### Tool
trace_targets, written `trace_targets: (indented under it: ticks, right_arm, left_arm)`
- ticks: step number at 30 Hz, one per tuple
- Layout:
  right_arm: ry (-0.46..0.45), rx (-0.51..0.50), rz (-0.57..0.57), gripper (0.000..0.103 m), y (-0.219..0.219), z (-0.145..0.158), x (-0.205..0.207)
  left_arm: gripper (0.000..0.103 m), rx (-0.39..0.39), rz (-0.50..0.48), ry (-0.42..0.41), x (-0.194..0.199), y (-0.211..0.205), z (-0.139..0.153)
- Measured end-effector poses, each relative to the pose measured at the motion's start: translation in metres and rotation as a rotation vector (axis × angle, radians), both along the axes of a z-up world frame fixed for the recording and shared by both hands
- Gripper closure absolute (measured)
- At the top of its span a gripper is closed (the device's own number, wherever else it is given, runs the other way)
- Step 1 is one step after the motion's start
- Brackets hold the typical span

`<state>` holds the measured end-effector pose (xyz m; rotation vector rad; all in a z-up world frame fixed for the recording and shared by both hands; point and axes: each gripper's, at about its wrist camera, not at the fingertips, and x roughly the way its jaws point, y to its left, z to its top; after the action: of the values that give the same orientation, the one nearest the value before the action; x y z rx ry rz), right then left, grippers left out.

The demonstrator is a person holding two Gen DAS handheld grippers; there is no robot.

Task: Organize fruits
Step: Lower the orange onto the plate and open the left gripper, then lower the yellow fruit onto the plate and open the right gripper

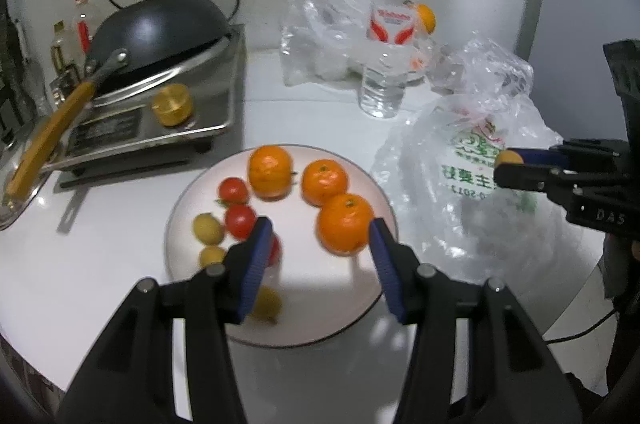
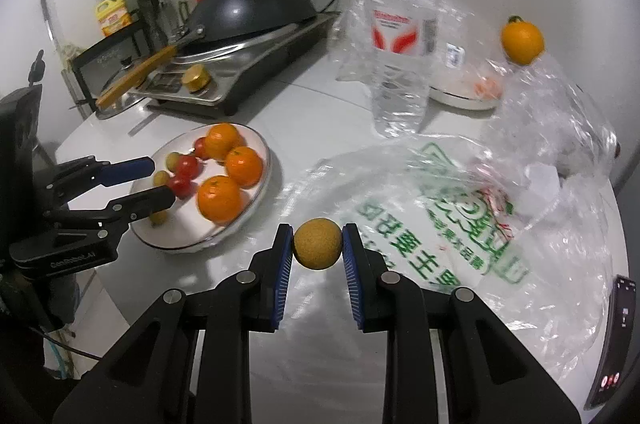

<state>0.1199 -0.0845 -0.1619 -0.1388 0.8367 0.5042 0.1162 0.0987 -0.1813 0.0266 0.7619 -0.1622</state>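
Note:
A white plate (image 1: 320,288) (image 2: 265,180) holds three oranges (image 1: 346,224), several red tomatoes (image 1: 240,221) and small yellow fruits (image 1: 208,229). My left gripper (image 1: 320,228) (image 2: 162,180) hovers open over the plate's near side with nothing between its fingers. A tomato and a yellow fruit (image 1: 266,304) are partly hidden by its left finger. To the right of the plate, above a printed plastic bag (image 2: 460,224), my right gripper (image 2: 318,244) (image 1: 506,164) is shut on a small round yellow fruit (image 2: 318,244). Another orange (image 2: 523,40) (image 1: 425,17) lies at the back right.
A water bottle (image 1: 386,36) (image 2: 400,36) stands behind the plate among crumpled clear bags (image 1: 320,24). An upturned wok (image 1: 156,24) rests on a cooker at the back left. A white bowl (image 2: 464,92) sits behind the bottle. A phone (image 2: 614,340) lies at the right edge.

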Motion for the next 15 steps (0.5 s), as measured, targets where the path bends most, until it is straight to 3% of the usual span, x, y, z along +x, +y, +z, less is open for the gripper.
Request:
trace_targets:
  ticks: [15]
  right_arm:
    - [0.010,-0.032,0.122,0.076,0.070,0.002,-0.015]
  left_arm:
    - [0.051,-0.015,0.064,-0.049,-0.034,0.042,0.001]
